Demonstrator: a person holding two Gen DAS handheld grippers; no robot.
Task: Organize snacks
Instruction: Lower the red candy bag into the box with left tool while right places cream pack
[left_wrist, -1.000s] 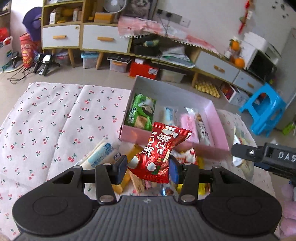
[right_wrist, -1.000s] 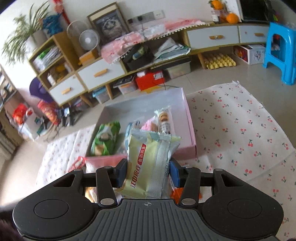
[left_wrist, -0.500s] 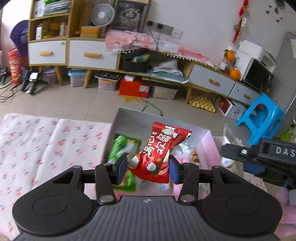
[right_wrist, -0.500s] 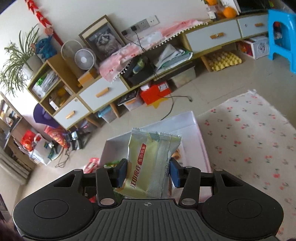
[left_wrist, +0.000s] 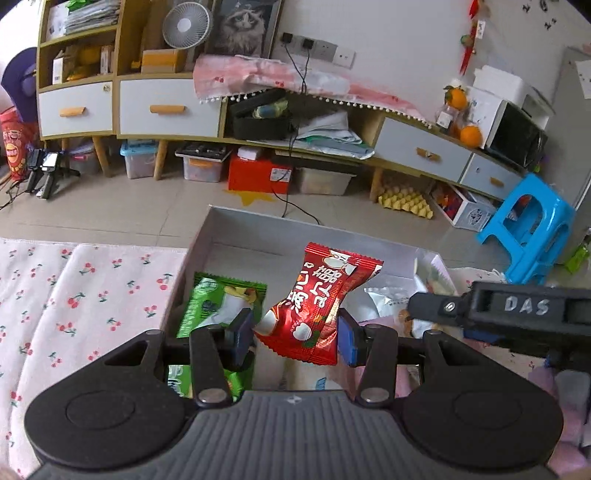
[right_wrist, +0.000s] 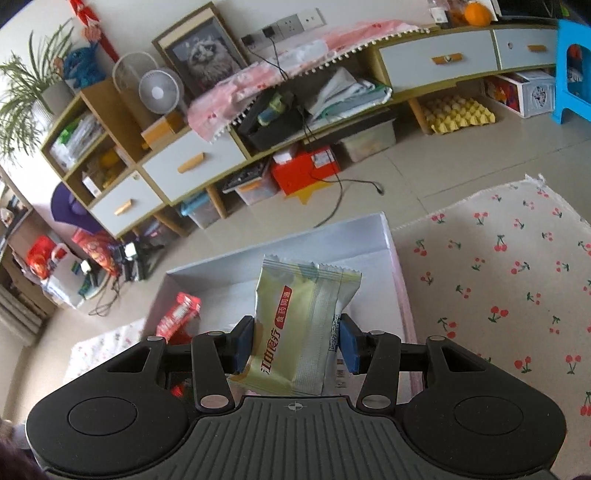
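Observation:
My left gripper is shut on a red snack packet and holds it above the pink box. A green snack packet and a white packet lie inside the box. My right gripper is shut on a pale yellow-green snack packet and holds it over the same box. The red packet also shows at the left in the right wrist view. The right gripper's body shows at the right of the left wrist view.
The box sits on a cherry-print cloth above a tiled floor. A low cabinet runs along the far wall. A blue stool stands on the floor at the right.
Both grippers have lifted and moved forward from the loose snack pile at the box's near edge to above the box, each still holding its packet.

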